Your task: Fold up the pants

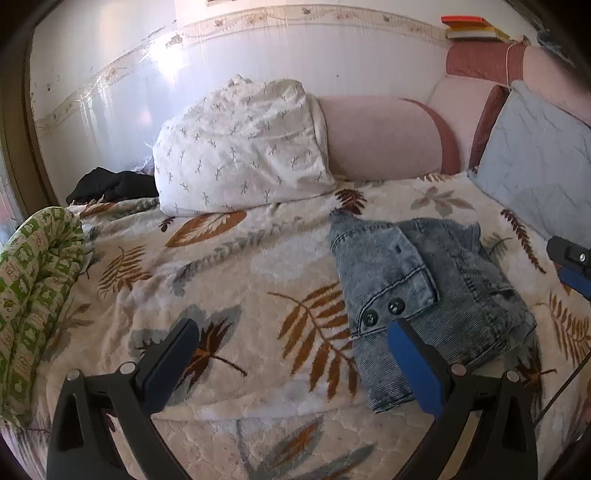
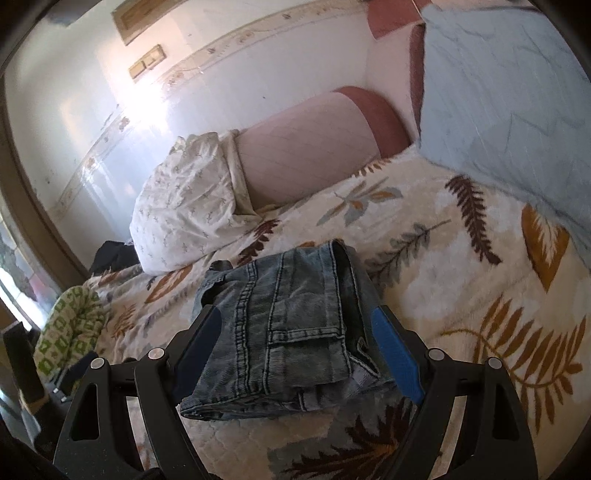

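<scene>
The left hand-held gripper point(image 1: 291, 354) hovers low over the bed point(image 1: 229, 280), angled forward and down, its two blue-padded fingers point(image 1: 415, 373) spread wide with nothing between them. Its right finger overlaps the near edge of the pants point(image 1: 424, 280) in the view; whether it touches the cloth cannot be told.

The right hand-held gripper point(image 2: 295, 350) sits close over the pants point(image 2: 280, 332) from their other side, fingers point(image 2: 397, 354) wide apart and flanking the bundle. The denim lies between them, but the pads do not appear to press it.

The pants are folded into a compact, roughly rectangular stack lying on the bed's blanket, toward the cushioned end. They are faded, acid-washed blue denim with heavy double stitching, a flap pocket and two dark round buttons point(image 1: 384, 312). No label or writing is readable.

The blanket is plush, cream-coloured, printed with brown and grey fern leaves. A white pillow point(image 1: 240, 151) with small grey sprigs leans on a pink bolster point(image 1: 380, 140). A pale blue quilted cushion point(image 1: 535, 162) stands near the pants, and a green-and-white patterned cloth point(image 1: 33, 295) lies bunched at the far edge. Dark clothing point(image 1: 110, 186) lies heaped beside the pillow. Books point(image 1: 472, 27) rest on the headboard; their titles are too small to read.
</scene>
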Action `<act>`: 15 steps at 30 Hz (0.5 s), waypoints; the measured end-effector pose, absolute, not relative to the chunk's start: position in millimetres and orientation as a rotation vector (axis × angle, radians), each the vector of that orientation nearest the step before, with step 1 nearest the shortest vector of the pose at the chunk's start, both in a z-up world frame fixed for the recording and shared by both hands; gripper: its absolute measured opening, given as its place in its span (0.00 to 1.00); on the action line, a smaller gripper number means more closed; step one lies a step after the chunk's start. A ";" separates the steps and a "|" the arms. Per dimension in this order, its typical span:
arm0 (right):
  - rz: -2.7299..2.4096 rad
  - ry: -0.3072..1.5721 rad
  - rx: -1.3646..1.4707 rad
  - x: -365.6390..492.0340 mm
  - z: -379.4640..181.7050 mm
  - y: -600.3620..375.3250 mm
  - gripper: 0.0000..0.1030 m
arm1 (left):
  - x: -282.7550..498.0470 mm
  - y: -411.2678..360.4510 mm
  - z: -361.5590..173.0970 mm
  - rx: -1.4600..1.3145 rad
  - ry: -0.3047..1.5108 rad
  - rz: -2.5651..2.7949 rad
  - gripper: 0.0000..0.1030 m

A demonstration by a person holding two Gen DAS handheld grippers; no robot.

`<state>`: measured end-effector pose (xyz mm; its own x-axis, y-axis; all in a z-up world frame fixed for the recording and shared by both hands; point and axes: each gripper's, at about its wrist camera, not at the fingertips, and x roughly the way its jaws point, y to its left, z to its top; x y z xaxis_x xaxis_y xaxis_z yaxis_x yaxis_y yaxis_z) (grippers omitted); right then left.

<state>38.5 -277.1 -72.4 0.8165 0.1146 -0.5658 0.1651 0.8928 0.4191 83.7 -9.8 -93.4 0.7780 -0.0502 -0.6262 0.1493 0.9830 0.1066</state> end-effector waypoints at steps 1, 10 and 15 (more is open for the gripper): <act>-0.030 0.629 0.485 39.4 -74.0 -278.7 0.81 | 84.4 -10.3 -95.0 0.156 0.677 -0.107 1.00; -0.041 0.689 0.567 43.3 -86.2 -288.9 0.81 | 87.3 -12.1 -103.2 0.160 0.710 -0.104 1.00; -0.046 0.700 0.576 43.5 -88.0 -290.2 0.81 | 88.2 -12.0 -104.9 0.157 0.718 -0.104 1.00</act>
<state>43.5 -290.2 -88.0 0.7702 0.1480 -0.6204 0.2284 0.8441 0.4851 88.2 -12.0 -104.9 0.7486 -0.0410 -0.6618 0.1489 0.9830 0.1075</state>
